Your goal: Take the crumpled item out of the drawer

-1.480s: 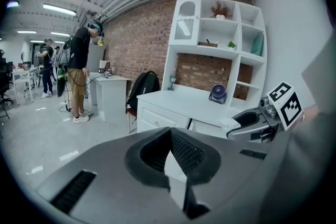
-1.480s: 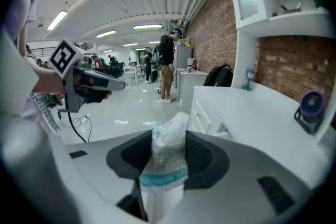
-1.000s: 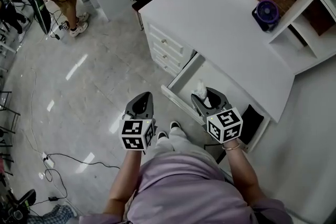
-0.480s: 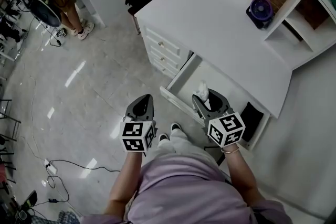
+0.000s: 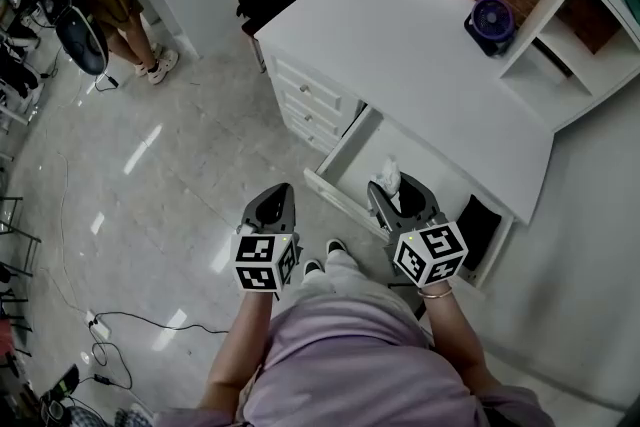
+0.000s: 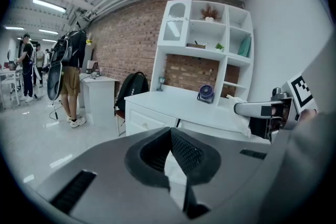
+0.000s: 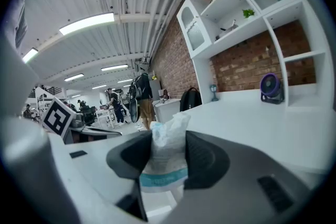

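Over the open drawer [image 5: 358,151] beneath the white table [image 5: 420,55], the person's right tongs [image 5: 393,196] are gripping the crumpled item [image 5: 388,177], a scrunched white wad with a teal band. The right gripper view is showing it pinched between the two dark pads with its top poking up past the tips [image 7: 166,150]. So the pick itself is looking done. From where I am standing, the wad seems to be hanging above the front part of the drawer rather than lying in it, though I cannot tell how far clear of the rim it is. What is left, I would say, is drawing it out and away from the drawer. The left tongs [image 5: 274,202] are hanging well apart over the floor, their tips together and nothing between them.
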